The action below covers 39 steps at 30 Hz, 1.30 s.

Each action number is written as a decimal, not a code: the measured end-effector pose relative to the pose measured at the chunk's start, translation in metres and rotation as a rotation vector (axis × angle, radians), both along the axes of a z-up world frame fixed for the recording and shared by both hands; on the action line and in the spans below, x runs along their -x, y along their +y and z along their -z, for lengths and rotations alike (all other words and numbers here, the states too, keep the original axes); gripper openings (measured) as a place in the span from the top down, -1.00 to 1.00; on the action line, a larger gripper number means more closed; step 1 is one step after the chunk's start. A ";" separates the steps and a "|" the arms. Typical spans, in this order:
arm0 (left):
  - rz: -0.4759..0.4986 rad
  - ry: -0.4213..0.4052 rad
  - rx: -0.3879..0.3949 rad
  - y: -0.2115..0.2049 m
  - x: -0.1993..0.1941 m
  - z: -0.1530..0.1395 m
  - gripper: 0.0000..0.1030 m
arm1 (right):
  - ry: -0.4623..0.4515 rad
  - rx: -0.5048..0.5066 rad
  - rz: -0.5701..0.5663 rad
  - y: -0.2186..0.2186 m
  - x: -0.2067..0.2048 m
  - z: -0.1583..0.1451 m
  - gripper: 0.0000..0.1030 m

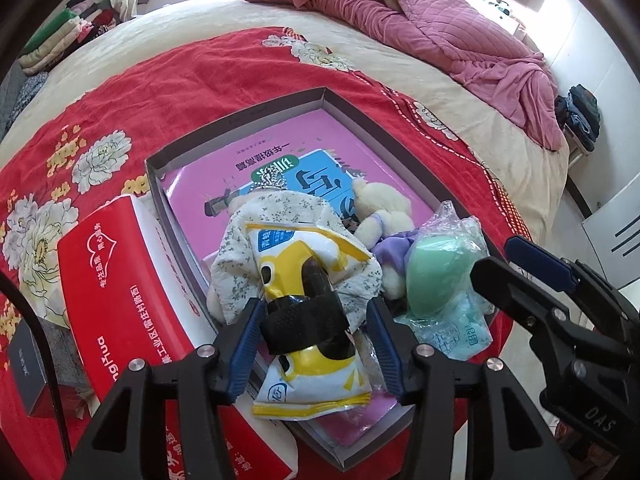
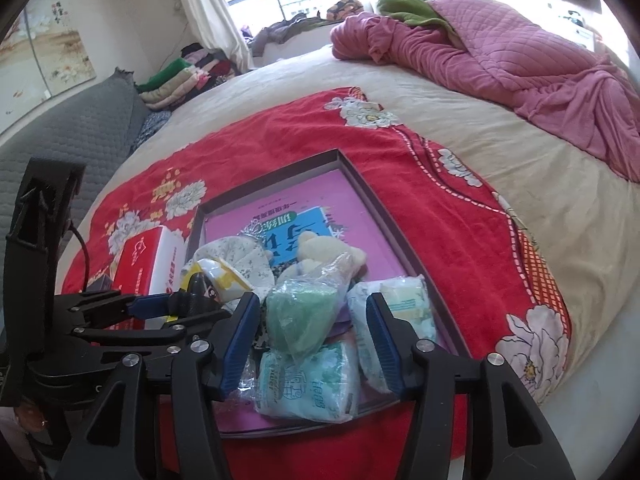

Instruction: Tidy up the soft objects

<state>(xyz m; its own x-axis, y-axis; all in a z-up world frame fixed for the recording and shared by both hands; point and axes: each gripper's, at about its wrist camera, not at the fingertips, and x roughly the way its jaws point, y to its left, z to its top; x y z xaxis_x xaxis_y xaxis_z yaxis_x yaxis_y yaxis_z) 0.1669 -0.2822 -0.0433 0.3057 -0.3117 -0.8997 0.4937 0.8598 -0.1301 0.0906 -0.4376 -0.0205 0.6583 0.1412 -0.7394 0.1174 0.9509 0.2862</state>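
Soft things sit heaped at the near end of a shallow grey box (image 1: 236, 120) lined with a pink book, so the box is evidently the collecting place. Yellow-and-white packet (image 1: 308, 320), banded with a black strap, lies across a floral cloth (image 1: 280, 216) and overhangs the box's near edge. Left gripper (image 1: 314, 344) straddles it, jaws spread, pads clear of both sides: a release, or a re-grip not yet made, I judge. Just beside it, a green sponge in clear wrap (image 2: 300, 316) rests on a teal tissue pack (image 2: 308, 384), a cream plush toy (image 2: 316, 254) behind. Right gripper (image 2: 314, 346) hangs over these, jaws apart, nothing pinched. Red tissue box (image 1: 132, 304) stands outside the tray on the red floral blanket (image 1: 160, 92), not yet gathered.
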 end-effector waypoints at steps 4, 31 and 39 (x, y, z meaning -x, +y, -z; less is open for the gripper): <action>0.001 -0.009 0.009 0.002 0.003 -0.004 -0.10 | 0.005 0.006 0.021 -0.005 0.005 -0.001 -0.17; -0.044 -0.085 0.057 0.030 0.034 -0.041 -0.58 | 0.009 0.105 0.091 0.008 0.029 -0.020 -0.41; -0.109 -0.105 0.036 0.051 0.038 -0.047 -0.64 | 0.004 0.135 0.111 0.019 0.036 -0.029 -0.44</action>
